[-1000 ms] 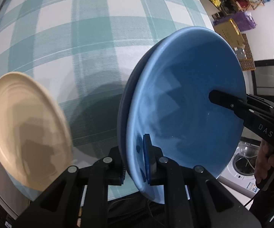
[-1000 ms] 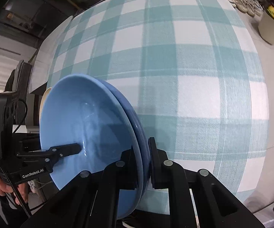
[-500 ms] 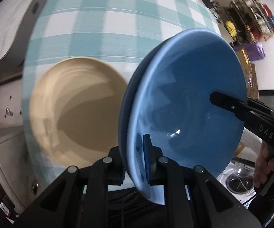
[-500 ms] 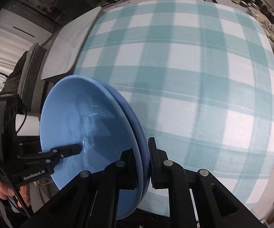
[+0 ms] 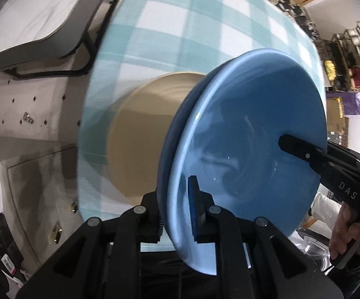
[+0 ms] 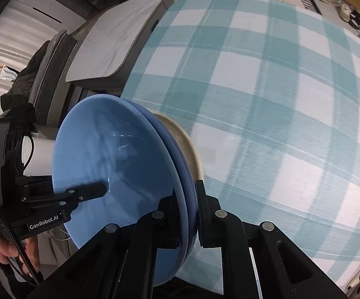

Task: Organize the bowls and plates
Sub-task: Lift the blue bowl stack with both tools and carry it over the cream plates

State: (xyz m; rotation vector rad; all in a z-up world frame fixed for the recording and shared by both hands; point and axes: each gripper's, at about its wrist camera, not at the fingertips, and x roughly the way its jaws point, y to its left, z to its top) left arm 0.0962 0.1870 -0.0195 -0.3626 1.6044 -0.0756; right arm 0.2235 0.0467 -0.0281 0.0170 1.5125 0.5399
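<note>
Because the checked table (image 6: 267,87) fills nearly everything ahead of both grippers, I treat it as the landing ground: flat, cloth-covered, with bare squares stretching away past my right gripper (image 6: 188,211). Beyond its far edge, off to the left of my left gripper (image 5: 176,206), a pale marble-look side table (image 5: 38,17) stands near, and cluttered shelves (image 5: 349,57) sit well apart on the other side; neither blocks my path, I judge.

The load itself is the blue plates (image 5: 249,134), two nested as far as I can tell from the doubled rim, carried between both grippers and tipped steeply on edge. They look like glazed ceramic, so I expect them stiff, fairly heavy, slick and ready to chip or slide apart if jolted. The rim is the only sensible place to hold, and that is where I have them: the left gripper is pinched almost fully closed on the near rim, and the right gripper is clamped just as tightly on the opposite rim. The pads bite only a narrow lip, so I should keep both hands moving evenly.

Just behind the blue plates, on the table, lies a beige plate (image 5: 142,134), partly hidden. It looks like the likely stack target; it is also the thing I could strike.
</note>
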